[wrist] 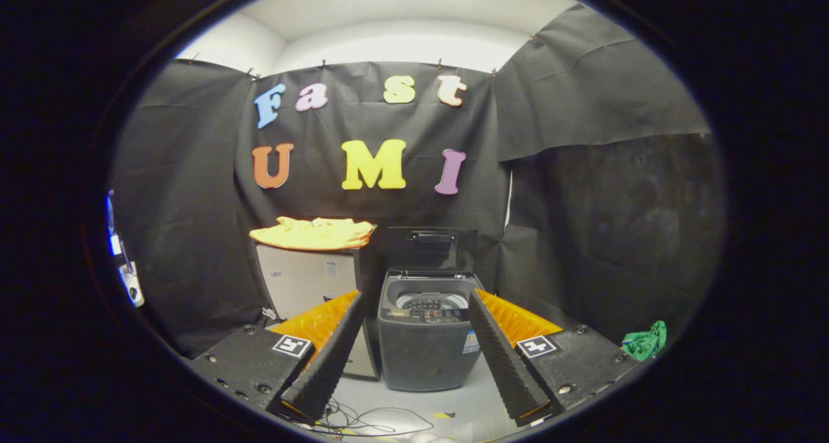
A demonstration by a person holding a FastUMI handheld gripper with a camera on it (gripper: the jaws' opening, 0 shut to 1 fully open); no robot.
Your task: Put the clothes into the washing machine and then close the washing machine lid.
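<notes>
A small grey top-loading washing machine (425, 346) stands on the floor beyond my fingers, seen between them. Its dark lid (432, 249) is raised upright at the back, and the drum opening (432, 300) shows. A yellow garment (315, 233) lies spread on top of a pale cabinet (304, 281) just left of the machine. My gripper (415, 307) is open, well back from both, with nothing between its fingers.
A green cloth (645, 341) lies on the floor to the right of the right finger. Loose cables (363, 422) trail on the light floor in front of the machine. Black cloth walls close the booth behind and on both sides.
</notes>
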